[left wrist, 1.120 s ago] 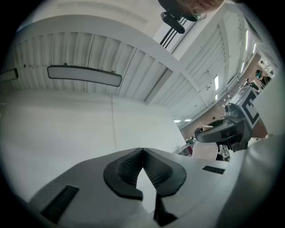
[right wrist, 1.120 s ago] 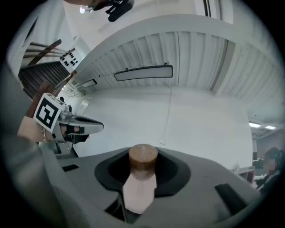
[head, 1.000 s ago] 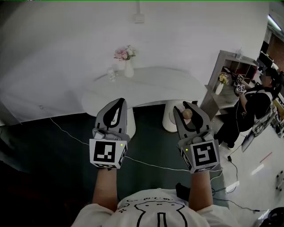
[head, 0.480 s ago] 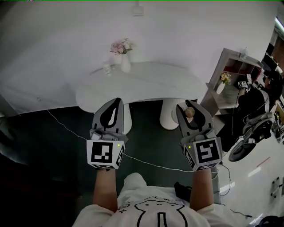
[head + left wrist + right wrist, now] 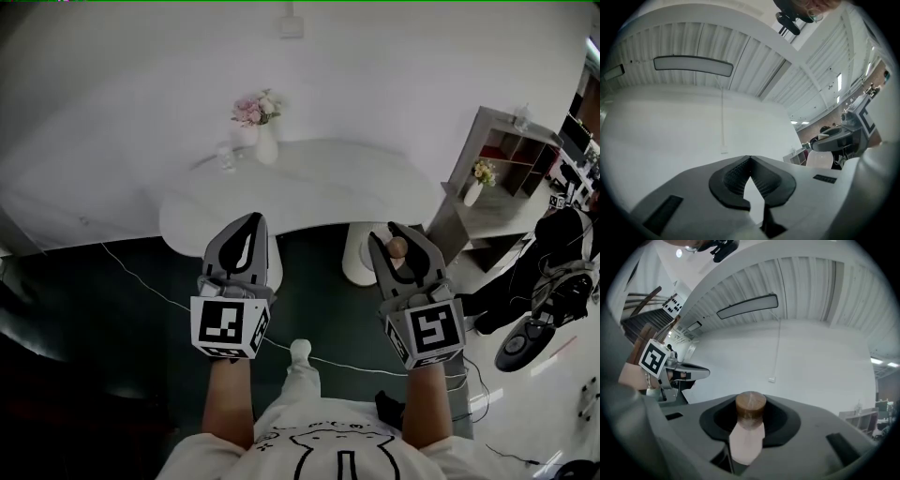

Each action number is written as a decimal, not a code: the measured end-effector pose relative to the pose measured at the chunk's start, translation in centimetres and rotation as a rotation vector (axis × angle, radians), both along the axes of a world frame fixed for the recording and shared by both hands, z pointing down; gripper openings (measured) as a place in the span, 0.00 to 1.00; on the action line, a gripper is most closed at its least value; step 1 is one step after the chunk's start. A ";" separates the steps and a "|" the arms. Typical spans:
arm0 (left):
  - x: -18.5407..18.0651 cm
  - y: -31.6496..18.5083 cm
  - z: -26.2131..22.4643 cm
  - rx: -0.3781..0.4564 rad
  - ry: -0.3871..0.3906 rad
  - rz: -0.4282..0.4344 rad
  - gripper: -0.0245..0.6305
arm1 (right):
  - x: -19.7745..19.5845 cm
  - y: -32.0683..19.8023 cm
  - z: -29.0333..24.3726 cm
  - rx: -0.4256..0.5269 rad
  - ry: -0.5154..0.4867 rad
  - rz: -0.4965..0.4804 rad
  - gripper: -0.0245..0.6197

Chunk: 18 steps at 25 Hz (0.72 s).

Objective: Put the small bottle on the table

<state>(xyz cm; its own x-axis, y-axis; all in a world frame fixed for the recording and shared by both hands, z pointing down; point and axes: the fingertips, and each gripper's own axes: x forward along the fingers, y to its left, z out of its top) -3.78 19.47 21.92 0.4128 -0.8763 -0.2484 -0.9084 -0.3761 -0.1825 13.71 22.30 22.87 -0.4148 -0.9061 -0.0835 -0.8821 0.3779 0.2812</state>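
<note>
Your right gripper (image 5: 397,228), at centre right of the head view, is clenched on the small pale bottle with a brown round cap (image 5: 749,423). The bottle lies along the jaws, with its cap toward the jaw tips. Your left gripper (image 5: 250,218), at centre left, is closed: the jaw tips meet and nothing sits between them. Both grippers appear over the dark floor (image 5: 112,319), in the frame below the white oval table (image 5: 328,192) at upper centre, so the bottle is well apart from it. A white vase of pink flowers (image 5: 264,141) and a clear glass (image 5: 225,157) stand at the table's upper left.
</note>
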 end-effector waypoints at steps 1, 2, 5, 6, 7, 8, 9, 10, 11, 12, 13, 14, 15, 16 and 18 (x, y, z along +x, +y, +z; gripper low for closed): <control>0.1 -0.9 0.1 -0.006 -0.001 0.002 0.04 | 0.0 -1.0 0.0 -0.006 -0.003 0.005 0.22; 0.1 -1.7 0.2 -0.008 -0.001 0.002 0.04 | 0.0 -1.9 0.0 -0.012 -0.003 0.007 0.22; -0.6 -4.2 0.1 -0.003 0.009 -0.008 0.04 | -0.3 -4.7 -0.1 -0.011 -0.006 0.000 0.22; -0.8 -5.2 0.2 -0.004 0.014 -0.011 0.04 | -0.4 -5.7 -0.1 -0.007 -0.010 -0.002 0.22; -1.1 -6.2 0.4 -0.005 0.016 -0.013 0.04 | -0.6 -6.7 0.0 -0.003 -0.013 -0.003 0.22; -1.3 -7.2 0.6 -0.006 0.018 -0.015 0.04 | -0.7 -7.7 0.1 -0.002 -0.014 -0.005 0.22; -1.5 -8.2 0.7 -0.006 0.019 -0.017 0.04 | -0.9 -8.7 0.2 -0.002 -0.014 -0.007 0.22; -1.8 -9.2 0.8 -0.005 0.020 -0.019 0.04 | -1.2 -9.8 0.3 -0.003 -0.014 -0.009 0.22; -2.0 -10.3 0.8 -0.004 0.023 -0.021 0.04 | -1.4 -11.0 0.4 -0.004 -0.014 -0.012 0.22; -2.3 -11.5 0.8 -0.003 0.026 -0.024 0.04 | -1.6 -12.2 0.4 -0.006 -0.013 -0.014 0.22; -2.6 -12.7 0.9 -0.004 0.031 -0.028 0.04 | -1.9 -13.5 0.4 -0.007 -0.010 -0.018 0.22; -2.9 -13.9 1.1 -0.006 0.036 -0.032 0.04 | -2.1 -14.7 0.5 -0.010 -0.005 -0.021 0.22; -3.2 -15.1 1.2 -0.009 0.042 -0.036 0.04 | -2.4 -15.9 0.6 -0.013 0.001 -0.024 0.22; -3.5 -16.3 1.4 -0.013 0.047 -0.040 0.04 | -2.6 -17.3 0.8 -0.017 0.007 -0.027 0.22; -4.0 -18.9 1.7 -0.022 0.051 -0.043 0.04 | -3.2 -19.9 1.0 -0.027 0.014 -0.031 0.22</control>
<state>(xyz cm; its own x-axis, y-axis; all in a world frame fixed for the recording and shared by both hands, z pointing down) -7.77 0.61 23.64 0.3620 -0.8984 -0.2486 -0.9317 -0.3402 -0.1275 10.54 2.39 23.88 -0.4432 -0.8948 -0.0534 -0.8662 0.4122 0.2824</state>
